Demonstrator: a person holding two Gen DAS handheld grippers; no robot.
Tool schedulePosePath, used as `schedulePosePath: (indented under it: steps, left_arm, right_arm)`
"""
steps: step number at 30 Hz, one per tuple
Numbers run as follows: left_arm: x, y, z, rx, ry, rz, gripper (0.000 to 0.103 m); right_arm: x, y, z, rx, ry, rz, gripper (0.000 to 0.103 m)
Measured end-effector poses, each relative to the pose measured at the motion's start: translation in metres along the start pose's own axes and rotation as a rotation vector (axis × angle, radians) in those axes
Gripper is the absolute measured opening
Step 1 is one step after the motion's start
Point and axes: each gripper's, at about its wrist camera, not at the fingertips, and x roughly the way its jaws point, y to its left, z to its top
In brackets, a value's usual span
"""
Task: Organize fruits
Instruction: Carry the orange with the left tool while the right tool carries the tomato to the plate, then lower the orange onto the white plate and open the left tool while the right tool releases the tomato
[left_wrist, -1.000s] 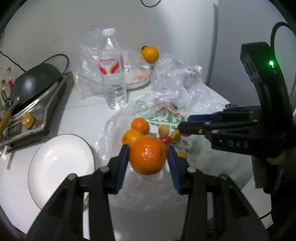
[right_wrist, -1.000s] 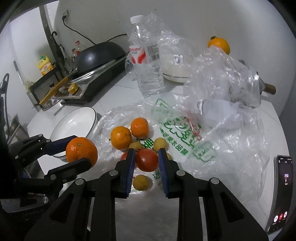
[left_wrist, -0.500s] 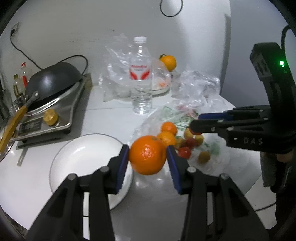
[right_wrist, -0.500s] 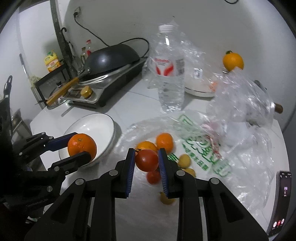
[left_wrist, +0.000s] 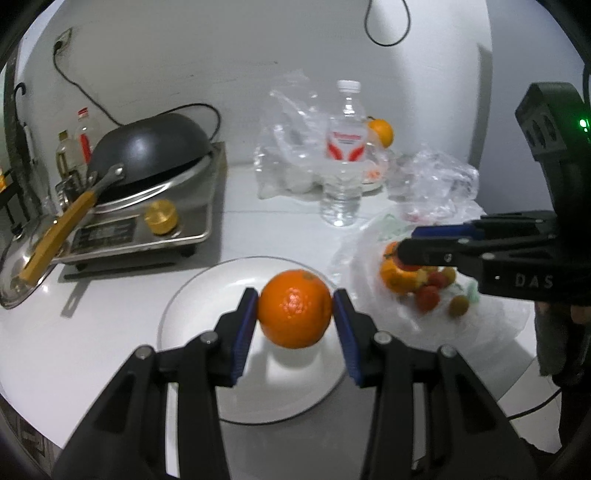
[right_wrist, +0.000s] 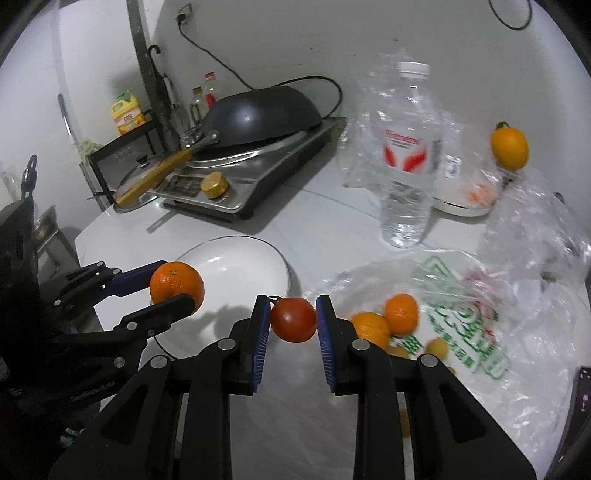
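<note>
White worktop (left_wrist: 110, 332) against a pale wall, cluttered. Landmark: the round white plate (left_wrist: 207, 295), empty so far.

Behind the plate, a stove (left_wrist: 147, 221) with a dark wok (left_wrist: 147, 147); farther back and to the right, a water bottle (left_wrist: 343, 155). Right of the plate, a flattened plastic bag (right_wrist: 461, 332) carries loose oranges (right_wrist: 400, 314) and smaller fruit.

Left gripper (left_wrist: 295, 314): clamped on an orange (left_wrist: 294, 308), pads pressed on both sides. Orange hangs directly above the plate, clear of it, shadow falling on the plate surface.

Right gripper (right_wrist: 291, 321): closed on a tomato (right_wrist: 293, 319), held just right of the plate's rim, between plate and bag, above bare worktop.

Step in hand, as I judge it: carrying fruit from the bag to the plate; transfer well begun, nothing set down yet.

Next move likely calls for lowering the orange until it rests on the plate, then easing the pads apart slowly so it does not roll. Tomato needs to move left over the rim before release, keeping clear of the left gripper.
</note>
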Motion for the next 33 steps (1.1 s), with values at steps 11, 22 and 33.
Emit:
schedulePosePath:
  steps: [11, 22, 33]
  left_arm:
    - [0.010, 0.049, -0.010, -0.041, 0.023, 0.056, 0.043]
    - [0.036, 0.076, -0.020, -0.062, 0.064, 0.071, 0.043]
    - [0.055, 0.081, -0.020, -0.043, 0.106, 0.051, 0.043]
  right_arm:
    - [0.036, 0.037, 0.018, -0.045, 0.027, 0.035, 0.027]
    - [0.070, 0.051, 0.030, -0.065, 0.064, 0.057, 0.027]
    - [0.100, 0.055, 0.036, -0.067, 0.098, 0.076, 0.027]
